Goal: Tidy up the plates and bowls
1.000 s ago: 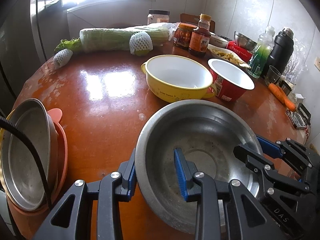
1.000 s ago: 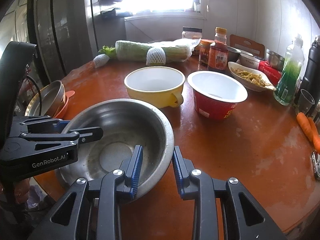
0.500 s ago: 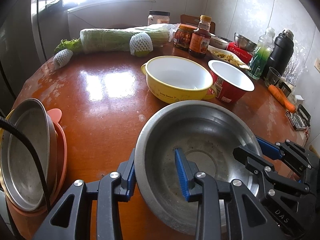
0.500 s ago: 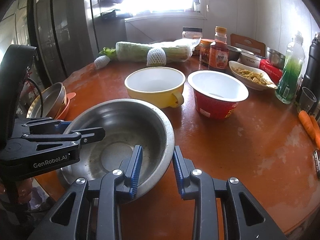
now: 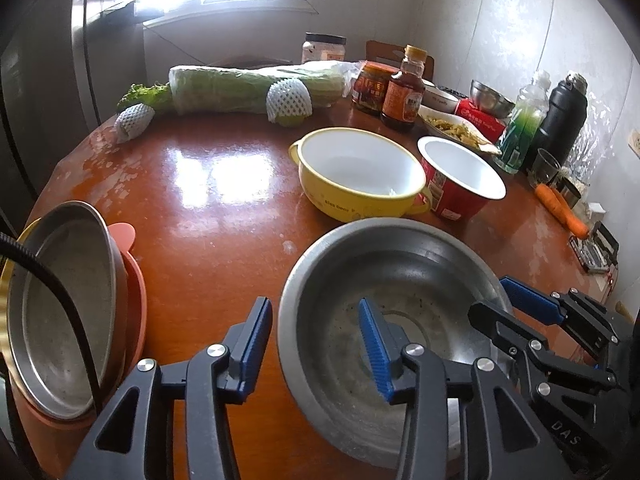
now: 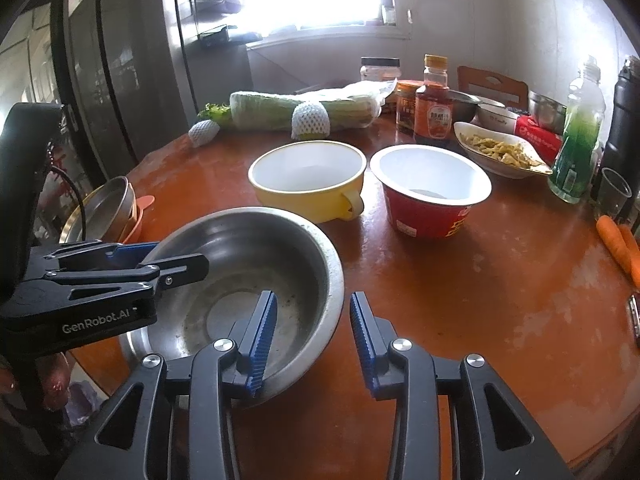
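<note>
Item 1: steel bowl [image 5: 400, 280], sitting on the orange-brown table [image 5: 208, 208] at its near edge, right way up, empty, w/ specks on the inside.

Item 2: your left gripper [image 5: 316, 344]. Jaws opening; the bowl's left rim is between them, one blue pad outside the wall, the other inside. Neither pad presses the rim, so no grip.

Item 3: your right gripper [image 6: 312, 340]. Jaws opening too; it straddles the bowl's right rim, left pad inside the bowl, right pad outside over the table. Gap visible on both sides, no clamp.

Item 4: yellow bowl [image 5: 360, 172], white inside, w/ handles, just behind the steel bowl.

Item 5: red bowl [image 5: 460, 184], white inside, just beside the yellow one on its right; touching or not, you can't tell.

Item 6: stack at your left, near the table edge: steel plate [image 5: 60, 320] tilted on top of a pink plate [image 5: 134, 300], w/ a yellow rim showing behind. A black cable crosses in front.

Item 7: far side: wrapped cabbage [image 5: 248, 88], sauce bottle [image 5: 404, 92], jar [image 5: 370, 88], dish of food [image 6: 500, 152], green bottle [image 5: 524, 120], black flask [image 5: 560, 120], carrots [image 5: 560, 208].
</note>
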